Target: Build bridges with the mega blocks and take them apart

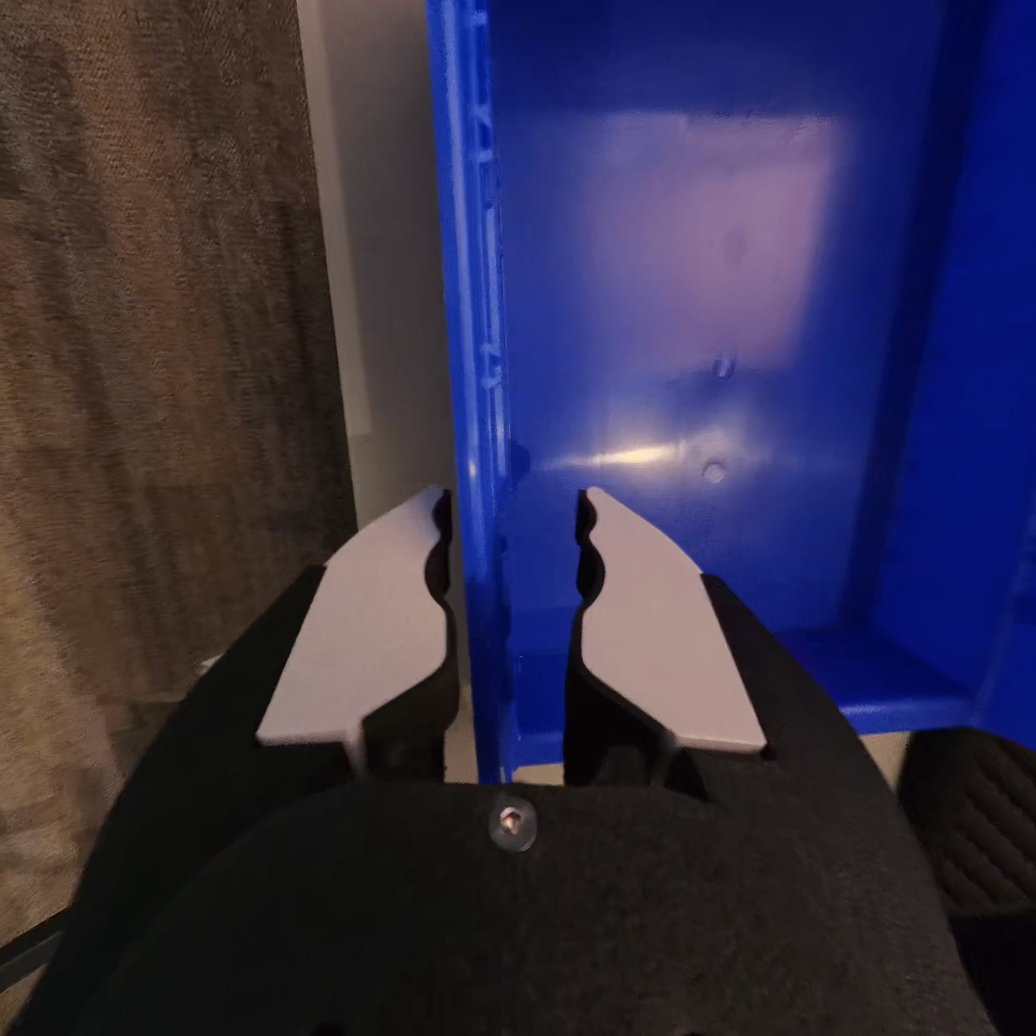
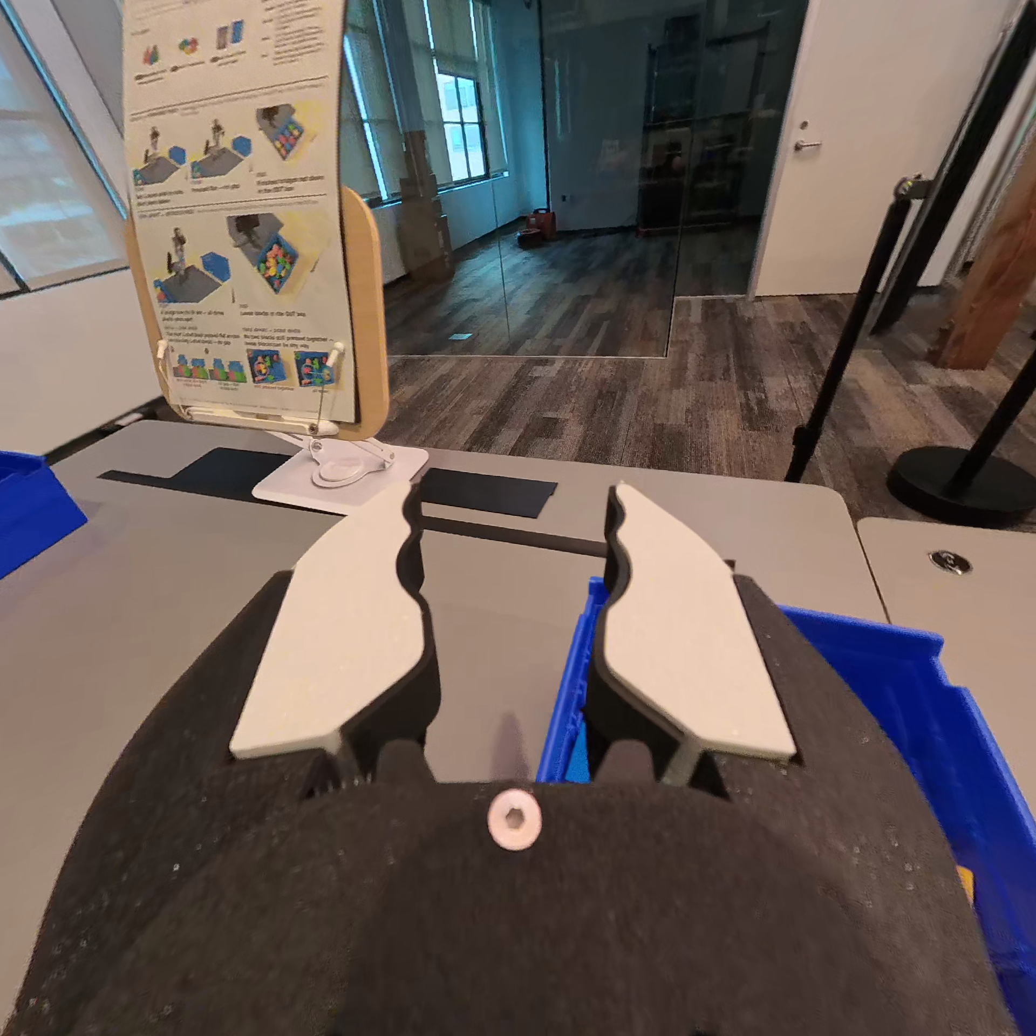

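**Grippers poised at two blue bins, no blocks in sight**

Left gripper point(image 1: 511, 493), with pale grey fingers on a black body, straddles the left wall of a glossy blue plastic bin point(image 1: 729, 291). One finger point(image 1: 387, 594) sits outside the wall, over a pale surface, and the other inside the bin. The jaws are spread, with the rim standing between them and a gap showing on its inner side; whether the outer finger touches the wall cannot be told. The bin's long axis runs straight away from the gripper, and the visible floor of the bin is bare. Brown carpet point(image 1: 151, 336) lies further left.

Right gripper point(image 2: 513, 493) hovers over a grey tabletop point(image 2: 168, 588) with its jaws spread wide and nothing between them. Its right finger overlaps the near left corner of a second blue plastic bin point(image 2: 908, 706), which lies to its right. A corner of another blue bin point(image 2: 28, 504) shows at far left. An instruction sheet on a wooden stand point(image 2: 241, 224) stands at the far edge.

No mega blocks show in either view. Any blocks are probably in the right-hand bin, nearest the right gripper, whose inside is hidden.
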A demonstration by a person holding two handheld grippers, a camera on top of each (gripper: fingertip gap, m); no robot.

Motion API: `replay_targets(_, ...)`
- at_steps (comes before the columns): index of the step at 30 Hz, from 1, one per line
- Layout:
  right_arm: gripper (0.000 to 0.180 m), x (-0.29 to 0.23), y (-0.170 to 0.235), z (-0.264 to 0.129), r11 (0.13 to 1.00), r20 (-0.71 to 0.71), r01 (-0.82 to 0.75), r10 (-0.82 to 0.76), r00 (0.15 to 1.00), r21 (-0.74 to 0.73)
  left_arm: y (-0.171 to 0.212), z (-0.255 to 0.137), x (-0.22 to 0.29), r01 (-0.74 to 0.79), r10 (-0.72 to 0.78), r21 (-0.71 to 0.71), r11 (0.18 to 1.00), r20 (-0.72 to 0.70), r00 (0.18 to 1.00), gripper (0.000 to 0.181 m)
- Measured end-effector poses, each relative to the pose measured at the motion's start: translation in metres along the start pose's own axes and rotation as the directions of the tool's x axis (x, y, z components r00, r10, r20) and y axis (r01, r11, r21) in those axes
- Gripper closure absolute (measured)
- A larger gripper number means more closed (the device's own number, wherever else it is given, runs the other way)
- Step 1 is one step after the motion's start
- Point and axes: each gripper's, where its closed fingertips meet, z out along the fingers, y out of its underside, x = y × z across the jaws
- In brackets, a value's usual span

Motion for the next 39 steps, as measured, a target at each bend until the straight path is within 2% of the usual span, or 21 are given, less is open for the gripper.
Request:
replay_targets(3, 0.123, 0.020, 0.005, -0.007, 0.998, -0.030, -0.057, 0.058, 0.998, 0.035, -0.002, 0.006, -0.007, -0.025, 0.027, -0.022, 0.999, 0.099, 0.995, 0.166)
replay_targets(5, 0.130, 0.040, 0.014, -0.017, 0.990, -0.092, -0.134, 0.137, 0.986, 0.033, -0.005, 0.007, -0.007, -0.033, 0.035, -0.019, 0.999, 0.110, 0.993, 0.169)
replay_targets(7, 0.137, 0.065, 0.021, -0.041, 0.975, -0.241, -0.222, 0.222, 0.945, 0.029, -0.006, 0.007, -0.004, -0.017, 0.018, -0.016, 1.000, 0.078, 0.997, 0.172)
replay_targets(8, 0.138, 0.077, 0.016, -0.059, 0.963, -0.319, -0.257, 0.271, 0.908, 0.087, -0.006, 0.007, -0.002, -0.010, 0.011, -0.015, 1.000, 0.063, 0.998, 0.173)
replay_targets(10, 0.151, 0.088, -0.009, -0.095, 0.925, -0.346, -0.259, 0.349, 0.871, 0.279, -0.006, 0.007, 0.000, 0.002, -0.001, -0.010, 1.000, 0.034, 0.999, 0.175)
replay_targets(11, 0.162, 0.093, -0.020, -0.108, 0.914, -0.335, -0.238, 0.348, 0.876, 0.328, -0.006, 0.007, 0.001, 0.007, -0.007, -0.010, 1.000, 0.026, 1.000, 0.175)
replay_targets(12, 0.174, 0.100, -0.023, -0.113, 0.927, -0.337, -0.219, 0.320, 0.885, 0.306, -0.006, 0.007, 0.002, 0.001, -0.001, -0.012, 1.000, 0.026, 1.000, 0.175)
replay_targets(13, 0.178, 0.112, -0.019, -0.113, 0.951, -0.351, -0.211, 0.281, 0.893, 0.224, -0.005, 0.007, 0.005, -0.014, 0.014, -0.016, 1.000, 0.029, 0.999, 0.176)
replay_targets(15, 0.168, 0.145, 0.006, -0.108, 0.969, -0.394, -0.244, 0.212, 0.894, -0.032, -0.004, 0.007, 0.013, -0.055, 0.056, -0.029, 0.998, 0.019, 0.998, 0.175)
replay_targets(16, 0.161, 0.164, 0.013, -0.109, 0.970, -0.429, -0.209, 0.136, 0.893, -0.127, -0.003, 0.008, 0.018, -0.076, 0.077, -0.035, 0.996, 0.014, 0.997, 0.175)
replay_targets(18, 0.168, 0.196, 0.020, -0.110, 0.969, -0.472, -0.080, -0.042, 0.881, -0.234, -0.002, 0.009, 0.030, -0.085, 0.085, -0.045, 0.995, 0.017, 0.996, 0.174)
replay_targets(20, 0.159, 0.206, 0.058, -0.108, 0.888, -0.408, -0.122, -0.078, 0.910, -0.442, -0.003, 0.010, 0.046, -0.109, 0.110, -0.042, 0.993, 0.017, 0.994, 0.174)
replay_targets(22, 0.151, 0.209, 0.090, -0.109, 0.802, -0.348, -0.138, -0.092, 0.933, -0.582, -0.003, 0.012, 0.064, -0.135, 0.136, -0.036, 0.990, 0.008, 0.991, 0.173)
replay_targets(25, 0.137, 0.211, 0.119, -0.106, 0.721, -0.290, -0.138, -0.091, 0.953, -0.679, -0.005, 0.016, 0.092, -0.165, 0.165, -0.030, 0.986, 0.015, 0.986, 0.173)
replay_targets(28, 0.116, 0.206, 0.141, -0.100, 0.656, -0.253, -0.178, -0.021, 0.967, -0.733, -0.007, 0.019, 0.123, -0.204, 0.204, -0.019, 0.979, 0.003, 0.979, 0.172)
replay_targets(30, 0.109, 0.208, 0.159, -0.103, 0.572, -0.247, -0.192, -0.020, 0.969, -0.798, -0.008, 0.022, 0.143, -0.222, 0.222, -0.016, 0.975, 0.004, 0.975, 0.172)
replay_targets(33, 0.112, 0.220, 0.183, -0.109, 0.461, -0.253, -0.190, -0.079, 0.964, -0.867, -0.008, 0.025, 0.175, -0.266, 0.266, -0.011, 0.964, -0.004, 0.964, 0.172)
replay_targets(36, 0.117, 0.220, 0.197, -0.102, 0.423, -0.252, -0.208, -0.050, 0.966, -0.882, -0.006, 0.028, 0.209, -0.259, 0.258, -0.001, 0.966, -0.042, 0.965, 0.173)
replay_targets(39, 0.118, 0.225, 0.208, -0.097, 0.374, -0.248, -0.195, -0.100, 0.964, -0.907, -0.003, 0.030, 0.243, -0.252, 0.252, 0.010, 0.968, -0.068, 0.965, 0.174)
